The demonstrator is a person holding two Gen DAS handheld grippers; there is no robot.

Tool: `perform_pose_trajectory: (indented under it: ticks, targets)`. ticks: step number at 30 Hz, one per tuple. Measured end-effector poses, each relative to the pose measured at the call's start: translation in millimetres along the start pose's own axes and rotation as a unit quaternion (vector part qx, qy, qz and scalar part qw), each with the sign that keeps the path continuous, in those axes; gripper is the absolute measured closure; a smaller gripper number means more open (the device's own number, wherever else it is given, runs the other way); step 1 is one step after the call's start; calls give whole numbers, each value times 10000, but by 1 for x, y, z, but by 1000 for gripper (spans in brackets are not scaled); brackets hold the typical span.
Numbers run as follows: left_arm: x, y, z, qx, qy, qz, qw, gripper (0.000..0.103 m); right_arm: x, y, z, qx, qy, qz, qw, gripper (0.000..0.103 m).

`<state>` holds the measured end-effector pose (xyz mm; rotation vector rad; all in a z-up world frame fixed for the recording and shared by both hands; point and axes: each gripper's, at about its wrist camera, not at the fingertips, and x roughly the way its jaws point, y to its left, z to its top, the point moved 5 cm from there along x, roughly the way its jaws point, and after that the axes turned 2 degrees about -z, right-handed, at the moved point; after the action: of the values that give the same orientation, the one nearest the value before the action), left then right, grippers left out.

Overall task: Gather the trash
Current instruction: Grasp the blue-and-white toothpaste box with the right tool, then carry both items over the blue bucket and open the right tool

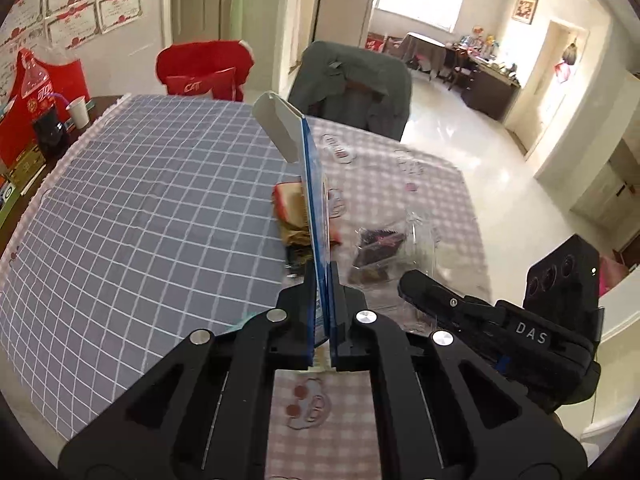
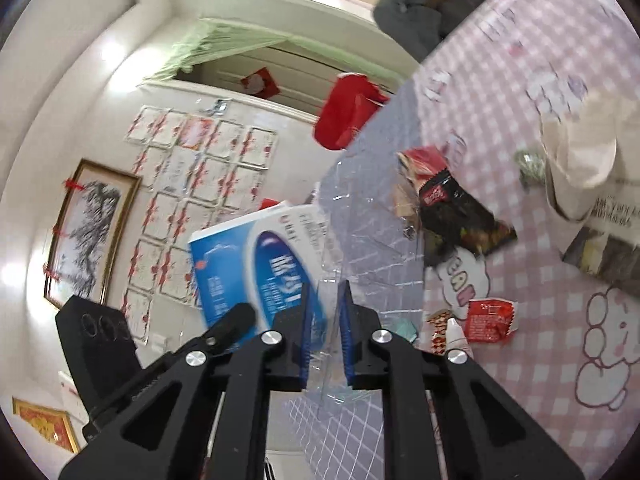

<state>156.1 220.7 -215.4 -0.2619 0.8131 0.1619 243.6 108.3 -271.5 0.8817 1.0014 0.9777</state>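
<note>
My left gripper is shut on a flat blue and white box, held edge-on above the table; the box also shows in the right wrist view. My right gripper is shut on a crumpled clear plastic tray, lifted off the table. Wrappers lie on the table: a red and tan one, a dark one in clear film, a black and red snack bag and a small red sachet. The right gripper shows at the lower right of the left wrist view.
The table has a grey grid cloth and a pink checked cloth. A white fabric bag lies on the pink side. Chairs with red and grey covers stand behind. A paper cup and a bottle sit far left.
</note>
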Motion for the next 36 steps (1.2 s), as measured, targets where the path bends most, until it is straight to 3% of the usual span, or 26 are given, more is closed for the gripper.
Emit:
perform_pose_trajectory:
  ticks: [7,16,25,30,36]
  targets:
    - [-15,-67,-4,279,-58,-363,9989,98,-70,26,10,-239,-315,-40,9992,90]
    - [-10,-189,-19,757,148,-1065,9913,98,-204,13,19,-473,-1068,-1321,9843,90]
    - [20,-321,-54,1226,840,-1905,9704,98,-327,-36,12,-96,-1711,-2112,9623,90]
    - [42,-365,-76,1295,1283,-2046,9617,98,-373,-66,10,133,-1987,-2432,9493,90]
    - [66,-396,-91,1364,1604,-2056,9557,98,-399,-97,9,383,-2054,-2579,9433,90]
